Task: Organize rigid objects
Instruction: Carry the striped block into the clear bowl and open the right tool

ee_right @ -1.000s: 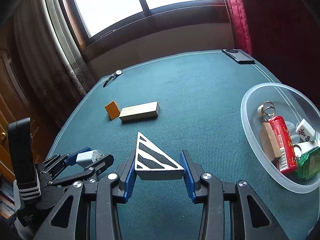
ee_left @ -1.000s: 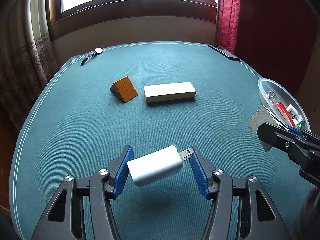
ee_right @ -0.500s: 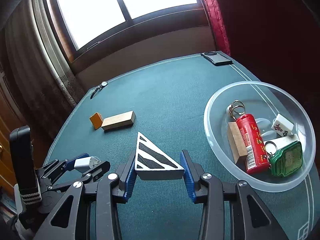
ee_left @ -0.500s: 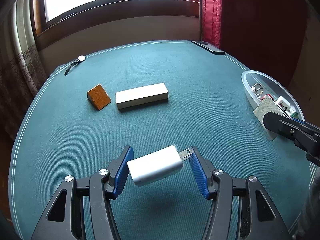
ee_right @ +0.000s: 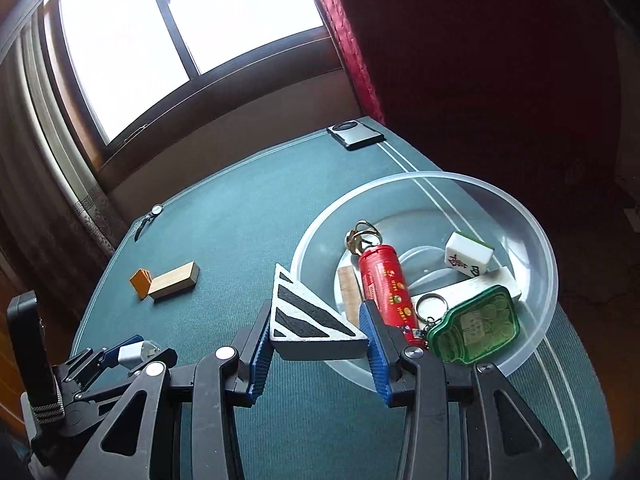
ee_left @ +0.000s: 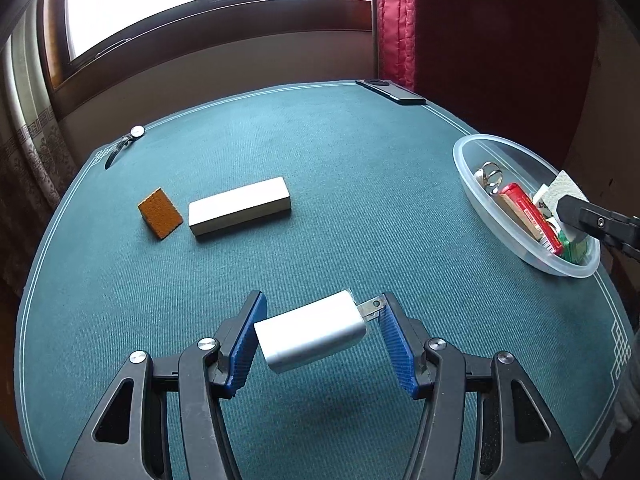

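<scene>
While both arms work at once, the right gripper (ee_right: 318, 330) pinches a white wedge striped in black (ee_right: 308, 316) at the near rim of a clear plastic bowl (ee_right: 532, 240), a position that suggests the piece is about to join the items gathered there. The left gripper (ee_left: 318, 334) clamps a white wall charger (ee_left: 310, 330) lengthwise, one pad on its body and the other against its metal prongs, holding it above the green felt desk (ee_left: 360, 184), well short of the bowl and apparently waiting its turn.

Inside the bowl lie a red cylinder (ee_right: 386, 284) with a printed label too small to read, a green bottle-shaped keychain (ee_right: 474, 326), a mahjong tile (ee_right: 468, 256) whose face carries dark characters that cannot be made out, a metal ring puzzle (ee_right: 362, 236) and a small wooden block (ee_right: 350, 292).

Two pieces remain unsorted on the felt: a long pale wooden block (ee_left: 240, 206) and, just beside it, an orange wedge (ee_left: 160, 214). A wristwatch (ee_left: 126, 144) and a dark phone (ee_left: 392, 92) lie at the far edge.
</scene>
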`<state>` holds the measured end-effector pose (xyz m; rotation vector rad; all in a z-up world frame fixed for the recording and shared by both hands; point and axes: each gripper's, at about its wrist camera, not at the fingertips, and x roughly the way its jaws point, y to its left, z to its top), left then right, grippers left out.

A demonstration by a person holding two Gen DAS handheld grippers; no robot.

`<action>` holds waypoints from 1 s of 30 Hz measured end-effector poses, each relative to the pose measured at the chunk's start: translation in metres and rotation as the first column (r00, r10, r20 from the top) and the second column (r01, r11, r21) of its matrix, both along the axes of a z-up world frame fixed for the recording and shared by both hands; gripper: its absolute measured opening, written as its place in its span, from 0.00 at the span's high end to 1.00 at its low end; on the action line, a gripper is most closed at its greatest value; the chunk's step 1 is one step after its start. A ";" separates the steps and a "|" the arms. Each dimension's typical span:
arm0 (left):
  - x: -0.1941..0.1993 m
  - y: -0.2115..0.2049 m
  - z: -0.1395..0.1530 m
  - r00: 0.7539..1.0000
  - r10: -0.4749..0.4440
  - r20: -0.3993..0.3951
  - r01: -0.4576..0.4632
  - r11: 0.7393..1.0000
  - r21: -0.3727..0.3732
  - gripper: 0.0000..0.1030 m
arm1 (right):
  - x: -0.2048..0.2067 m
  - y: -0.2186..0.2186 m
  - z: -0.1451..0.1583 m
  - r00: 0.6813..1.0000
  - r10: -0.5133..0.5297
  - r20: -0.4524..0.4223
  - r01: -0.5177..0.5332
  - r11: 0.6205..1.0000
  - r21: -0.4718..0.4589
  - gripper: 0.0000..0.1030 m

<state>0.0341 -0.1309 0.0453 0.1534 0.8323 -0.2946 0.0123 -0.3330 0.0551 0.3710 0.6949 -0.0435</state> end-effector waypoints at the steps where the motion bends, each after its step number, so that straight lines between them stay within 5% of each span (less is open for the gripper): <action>1: 0.000 -0.002 0.000 1.000 -0.004 0.001 0.004 1.000 0.001 0.43 | 0.000 -0.006 0.000 1.000 -0.016 0.001 0.016 1.000 0.004 0.57; 16: 0.002 -0.027 0.001 0.999 -0.045 -0.009 0.045 0.999 0.007 0.43 | 0.022 -0.051 -0.006 0.991 -0.136 0.004 0.136 0.990 0.025 0.57; 18: 0.002 -0.029 0.002 0.999 -0.048 -0.008 0.048 0.999 0.009 0.43 | 0.026 -0.053 -0.009 0.990 -0.144 -0.004 0.144 0.989 0.028 0.52; 20: 0.003 -0.031 0.003 0.999 -0.050 -0.006 0.050 0.999 0.011 0.43 | 0.026 -0.057 -0.012 0.986 -0.166 -0.002 0.166 0.985 0.041 0.37; 30: 0.007 -0.047 0.009 0.997 -0.074 0.001 0.074 0.997 0.005 0.43 | 0.002 -0.070 -0.018 0.976 -0.216 -0.002 0.216 0.976 0.020 0.36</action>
